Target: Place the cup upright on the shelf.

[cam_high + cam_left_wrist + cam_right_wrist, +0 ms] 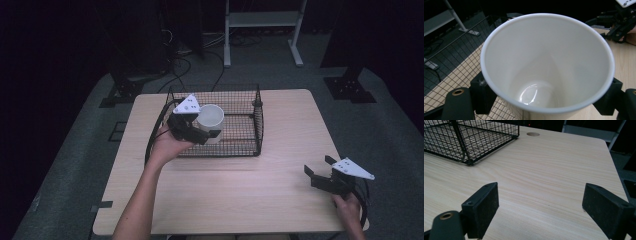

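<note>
Your left gripper (pixel 202 131) clamps a plain white cup (pixel 210 118) by its sides, mouth up, over the near-left part of the black wire basket (pixel 250 135). Your right gripper (pixel 320 172) rests at the light wooden table's (pixel 240 190) near-right corner, jaws spread wide, holding nothing. No readable writing anywhere.

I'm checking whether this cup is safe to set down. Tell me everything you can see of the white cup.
The white cup is plain, smooth and glossy, with a rounded rim and walls that narrow to a smaller round bottom. It is empty and upright, its mouth open upward. The left hand-held gripper clamps it from both sides, one black jaw against each wall. It sits over the left part of the black wire basket; whether it rests on the basket floor is unclear.
</note>
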The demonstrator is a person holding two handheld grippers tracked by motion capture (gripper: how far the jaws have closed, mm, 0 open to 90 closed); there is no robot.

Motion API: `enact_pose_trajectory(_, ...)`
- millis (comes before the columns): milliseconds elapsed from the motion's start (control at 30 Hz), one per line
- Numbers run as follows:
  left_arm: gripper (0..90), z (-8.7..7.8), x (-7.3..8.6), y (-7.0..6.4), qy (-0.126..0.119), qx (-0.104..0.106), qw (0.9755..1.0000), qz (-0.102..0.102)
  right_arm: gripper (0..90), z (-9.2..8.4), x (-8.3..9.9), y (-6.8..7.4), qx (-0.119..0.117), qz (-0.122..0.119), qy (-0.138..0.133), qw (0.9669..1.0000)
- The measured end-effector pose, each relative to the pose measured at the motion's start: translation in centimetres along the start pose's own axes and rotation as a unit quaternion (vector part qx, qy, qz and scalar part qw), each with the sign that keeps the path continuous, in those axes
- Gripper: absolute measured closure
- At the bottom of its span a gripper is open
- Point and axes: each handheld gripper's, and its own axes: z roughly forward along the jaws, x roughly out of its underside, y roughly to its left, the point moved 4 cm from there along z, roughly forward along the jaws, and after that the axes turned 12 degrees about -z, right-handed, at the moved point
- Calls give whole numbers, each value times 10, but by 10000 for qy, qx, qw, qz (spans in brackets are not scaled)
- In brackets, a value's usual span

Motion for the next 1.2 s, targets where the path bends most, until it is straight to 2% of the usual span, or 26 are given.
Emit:
enact_pose_trajectory(600, 209, 16, -20, 18, 87, 104, 9999, -29, 130, 0, 0, 0, 7, -8, 3, 10000)
enact_pose_trajectory(733, 209, 18, -22, 22, 146, 47, 9999, 53, 131, 0, 0, 0, 4, -11, 7, 10000)
enact_pose_trajectory(833, 209, 18, -24, 26, 57, 78, 10000, -9, 130, 0, 0, 0, 4, -1, 9, 10000)
enact_pose_trajectory(933, 209, 19, -25, 31, 68, 89, 9999, -67, 131, 0, 0, 0, 6, 6, 10, 10000)
enact_pose_trajectory(1100, 209, 21, -29, 36, 107, 58, 9999, -55, 131, 0, 0, 0, 4, 16, 14, 10000)
enact_pose_trajectory(1200, 209, 22, -31, 39, 36, 46, 10000, -58, 130, 0, 0, 0, 0, 25, 16, 10000)
